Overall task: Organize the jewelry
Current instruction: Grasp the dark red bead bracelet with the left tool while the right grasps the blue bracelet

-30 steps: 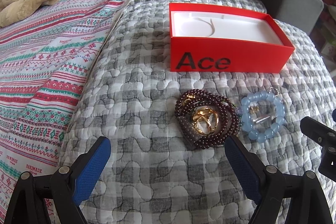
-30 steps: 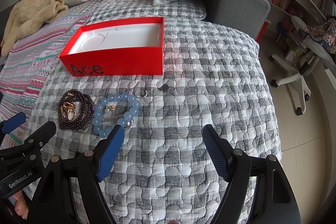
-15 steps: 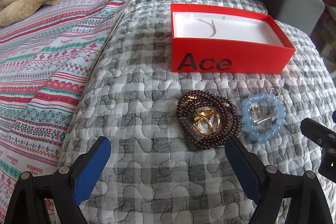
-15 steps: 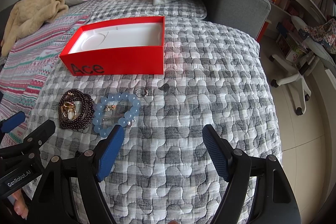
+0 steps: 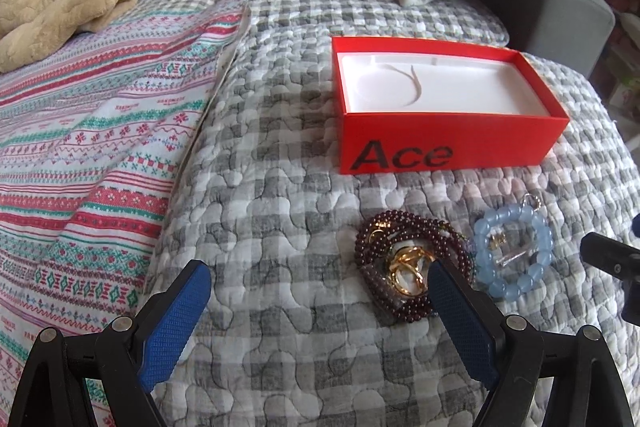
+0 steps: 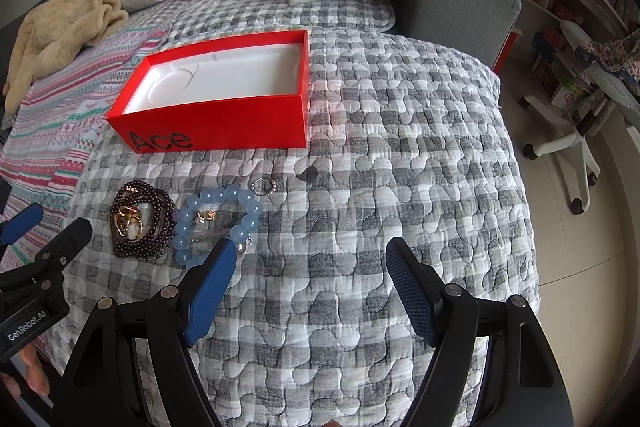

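Jewelry awaiting sorting on a grey checked quilt [image 5: 280,367], seen from both wrist cameras. A coiled dark red bead strand [image 5: 372,239] with gold rings [image 5: 408,267] at its centre lies just beside a pale blue bead bracelet [image 5: 538,269], the two nearly touching; a small silver ring [image 6: 264,185] sits just beyond the blue beads, and all lie in front of the open red box [image 5: 452,143], whose white lining appears empty. The left gripper [image 5: 316,303] hangs over the quilt with jaws spread wide and nothing between them, its right-hand pad overlapping the dark strand in view; the right gripper [image 6: 308,269] is likewise spread and empty, its left-hand pad near the blue bracelet. The step in hand is judged to be a first pick. A sound approach is to take one piece at a time: centre the jaws over a single bead run, descend until the pads straddle it, then close firmly, since round beads may roll out. Lifting the dark strand risks spilling the loose gold rings, so these are best handled separately.
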Demonstrator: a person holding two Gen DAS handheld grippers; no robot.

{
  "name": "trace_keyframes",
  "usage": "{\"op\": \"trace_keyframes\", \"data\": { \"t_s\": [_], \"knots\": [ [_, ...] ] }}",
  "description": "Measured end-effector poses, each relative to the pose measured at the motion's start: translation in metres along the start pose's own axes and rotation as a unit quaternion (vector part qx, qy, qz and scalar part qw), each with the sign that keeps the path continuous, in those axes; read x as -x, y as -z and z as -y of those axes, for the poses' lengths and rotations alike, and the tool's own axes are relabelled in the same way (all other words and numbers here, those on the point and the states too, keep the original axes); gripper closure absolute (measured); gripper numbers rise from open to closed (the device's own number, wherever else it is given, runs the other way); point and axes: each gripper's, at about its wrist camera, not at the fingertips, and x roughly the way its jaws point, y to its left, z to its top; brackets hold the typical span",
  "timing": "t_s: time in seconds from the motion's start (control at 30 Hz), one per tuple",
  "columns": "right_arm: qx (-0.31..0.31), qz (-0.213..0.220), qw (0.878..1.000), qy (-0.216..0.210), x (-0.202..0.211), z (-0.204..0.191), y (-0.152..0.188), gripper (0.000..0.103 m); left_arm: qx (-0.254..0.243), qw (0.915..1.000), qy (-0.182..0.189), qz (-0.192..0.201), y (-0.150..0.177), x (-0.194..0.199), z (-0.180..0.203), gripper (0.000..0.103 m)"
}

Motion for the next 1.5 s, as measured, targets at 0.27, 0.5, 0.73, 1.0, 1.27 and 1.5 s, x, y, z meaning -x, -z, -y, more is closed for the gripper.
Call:
{"op": "trace_keyframes", "data": {
  "t_s": [0.27, 0.5, 0.73, 1.0, 1.27, 1.5],
  "knots": [
    [-0.061, -0.064, 0.987, -0.132, -0.028, 0.020, -0.031, 0.024, 0.111, 0.9809, 0.137, -0.082, -0.025, -0.040, -0.042, 0.051],
    [-0.065, -0.077, 0.981, -0.164, -0.037, 0.012, -0.034, 0.061, 0.113, 0.9726, 0.162, -0.122, -0.021, -0.064, -0.035, 0.083],
    [-0.088, -0.098, 0.975, -0.181, -0.059, 0.015, -0.037, 0.085, 0.096, 0.9749, 0.158, -0.123, -0.020, -0.064, -0.027, 0.090],
    [-0.081, -0.096, 0.975, -0.183, -0.062, 0.004, -0.037, 0.091, 0.104, 0.9722, 0.166, -0.129, -0.019, -0.066, -0.026, 0.090],
    [-0.076, -0.073, 0.978, -0.182, -0.044, -0.001, -0.033, 0.091, 0.092, 0.9738, 0.161, -0.131, -0.014, -0.062, -0.022, 0.090],
    [-0.072, -0.072, 0.979, -0.176, -0.041, 0.001, -0.029, 0.091, 0.070, 0.9792, 0.142, -0.127, -0.013, -0.060, -0.011, 0.088]
  ]
}}
